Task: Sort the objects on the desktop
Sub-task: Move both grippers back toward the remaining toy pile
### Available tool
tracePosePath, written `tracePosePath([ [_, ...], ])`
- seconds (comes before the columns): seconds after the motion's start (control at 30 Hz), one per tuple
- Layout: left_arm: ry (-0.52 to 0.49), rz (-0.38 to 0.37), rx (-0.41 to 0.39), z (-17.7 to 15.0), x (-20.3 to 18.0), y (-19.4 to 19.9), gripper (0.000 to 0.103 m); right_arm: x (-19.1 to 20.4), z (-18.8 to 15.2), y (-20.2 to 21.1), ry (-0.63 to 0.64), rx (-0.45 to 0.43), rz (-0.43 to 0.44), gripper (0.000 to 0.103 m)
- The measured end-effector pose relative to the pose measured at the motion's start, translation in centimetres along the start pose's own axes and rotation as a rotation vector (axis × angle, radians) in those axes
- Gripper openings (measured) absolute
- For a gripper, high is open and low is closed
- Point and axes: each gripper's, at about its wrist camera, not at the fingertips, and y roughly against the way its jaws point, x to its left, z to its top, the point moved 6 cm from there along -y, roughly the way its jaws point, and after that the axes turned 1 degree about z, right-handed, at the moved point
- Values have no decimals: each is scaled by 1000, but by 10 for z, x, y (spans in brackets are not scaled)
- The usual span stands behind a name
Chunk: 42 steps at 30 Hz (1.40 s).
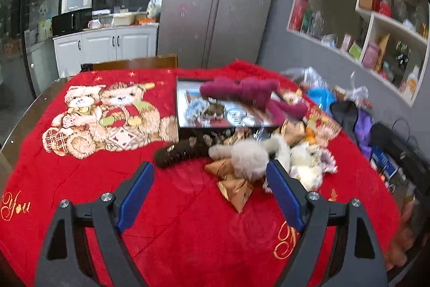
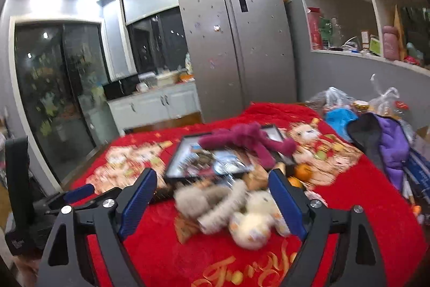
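A pile of soft toys lies on the red tablecloth (image 1: 174, 206). A grey-white plush (image 1: 247, 155) and a cream plush (image 1: 306, 163) lie by gold wrapped packets (image 1: 236, 190). A dark brown hair clip (image 1: 177, 152) lies to their left. A maroon plush (image 1: 255, 96) rests on a black-framed picture (image 1: 204, 109). My left gripper (image 1: 211, 182) is open, just short of the pile. My right gripper (image 2: 212, 192) is open above the grey plush (image 2: 209, 201) and the cream plush (image 2: 255, 222). The maroon plush (image 2: 247, 139) lies on the frame (image 2: 209, 160) beyond.
A purple and black jacket (image 2: 387, 144), plastic bags (image 2: 333, 98) and an orange (image 2: 303, 171) crowd the table's right side. A wooden chair back (image 1: 134, 62) stands at the far edge. A fridge (image 1: 215, 2) and shelves (image 1: 376, 18) stand behind. The left gripper's fingers (image 2: 78, 192) show at the left in the right wrist view.
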Motion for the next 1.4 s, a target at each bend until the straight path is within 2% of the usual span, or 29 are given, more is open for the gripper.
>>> tracePosePath([
  [0.1, -17, -9, -5, -5, -8, -1, 86, -1, 4, 1, 52, 1, -40, 88],
  [0.2, -33, -10, 5, -7, -14, -6, 86, -3, 4, 2, 43, -2, -18, 89],
  [0.53, -38, -14, 88, -20, -18, -43, 86, -38, -21, -28, -60, 113, -57, 89],
  [0.63, -23, -29, 123, -27, -21, -58, 86, -47, -28, -40, -59, 143, -90, 89],
  [0.77, -51, -23, 158, -34, -28, -76, 86, -57, -39, -57, -51, 190, -143, 89],
  [1.17, -40, -45, 283, -56, -31, -129, 86, -82, -72, -111, -91, 348, -132, 89],
  [1.4, -67, -37, 291, -58, -32, -142, 86, -89, -90, -141, -137, 414, -91, 89],
])
